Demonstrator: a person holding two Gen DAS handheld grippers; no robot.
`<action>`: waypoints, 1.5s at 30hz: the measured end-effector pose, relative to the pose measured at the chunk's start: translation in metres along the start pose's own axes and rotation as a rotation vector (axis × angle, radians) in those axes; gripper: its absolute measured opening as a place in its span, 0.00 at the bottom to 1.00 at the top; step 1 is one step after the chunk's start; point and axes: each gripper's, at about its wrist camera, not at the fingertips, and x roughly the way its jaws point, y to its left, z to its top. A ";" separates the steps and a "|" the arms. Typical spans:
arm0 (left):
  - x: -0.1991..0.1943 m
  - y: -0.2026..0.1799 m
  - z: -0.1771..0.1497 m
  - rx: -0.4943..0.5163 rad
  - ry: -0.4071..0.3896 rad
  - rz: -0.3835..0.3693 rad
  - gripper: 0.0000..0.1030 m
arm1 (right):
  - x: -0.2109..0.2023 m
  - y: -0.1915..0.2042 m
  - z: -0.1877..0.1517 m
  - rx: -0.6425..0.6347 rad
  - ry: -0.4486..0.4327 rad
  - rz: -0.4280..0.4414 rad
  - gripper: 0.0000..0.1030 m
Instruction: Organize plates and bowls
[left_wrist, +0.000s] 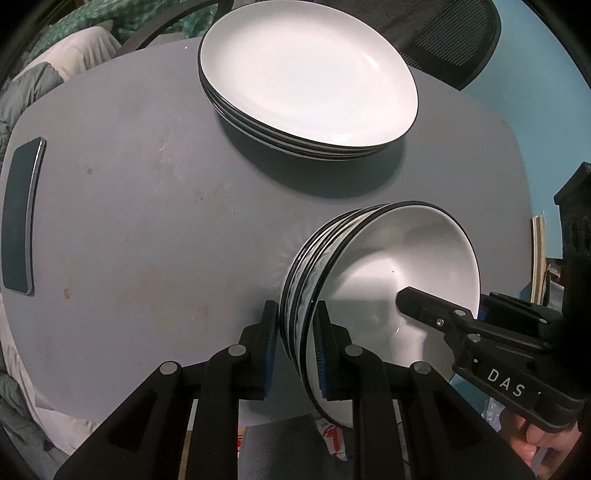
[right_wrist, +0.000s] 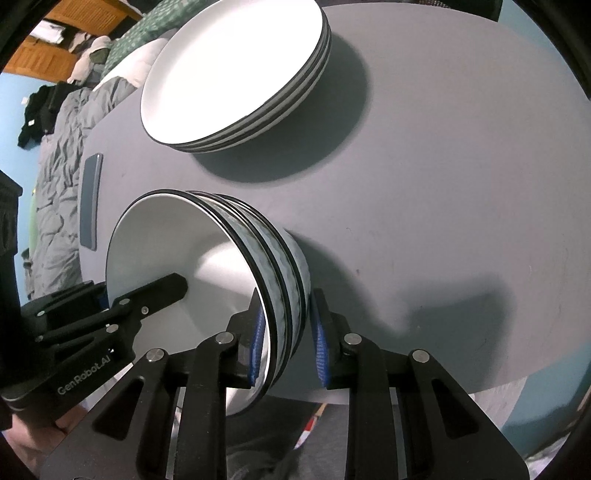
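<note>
— Closest to us, both claws are on the stack of bowls (left_wrist: 373, 280) at the near edge of the table (left_wrist: 147, 221). The left claw (left_wrist: 295, 343) has one finger outside the wall and one inside the top bowl; the right claw (right_wrist: 288, 332) straddles the opposite rim the same way.

— Are they clamped?

— The left one looks closed on the rims, pads against them. On the right, the inner pad touches, but I see a sliver of gap at the outer pad, so I can't tell whether it has truly bitten.

— The stack looks tipped.

— It does in both views, though the fisheye bends everything. I'd say the thing to do is squeeze both sides evenly, keep the claws level with each other, and move slowly; nested bowls could slide apart if one side leads.

— And further back?

— The stack of plates (left_wrist: 306, 85) sits toward the far edge, well apart from the bowls. A phone (left_wrist: 20, 218) lies by the left edge.

— Anything you can't see?

— The bowls' bases are hidden, so whether they rest on the table or hang just over it, I can't say.
</note>
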 end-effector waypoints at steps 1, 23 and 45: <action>0.000 0.002 -0.001 -0.001 -0.001 0.000 0.17 | 0.000 0.001 0.000 0.002 0.000 0.000 0.23; -0.005 0.005 -0.010 -0.025 -0.025 0.017 0.17 | 0.005 0.011 0.001 -0.010 0.010 -0.018 0.22; -0.038 0.014 0.000 -0.062 -0.042 -0.004 0.17 | -0.010 0.027 0.018 -0.039 0.017 0.004 0.18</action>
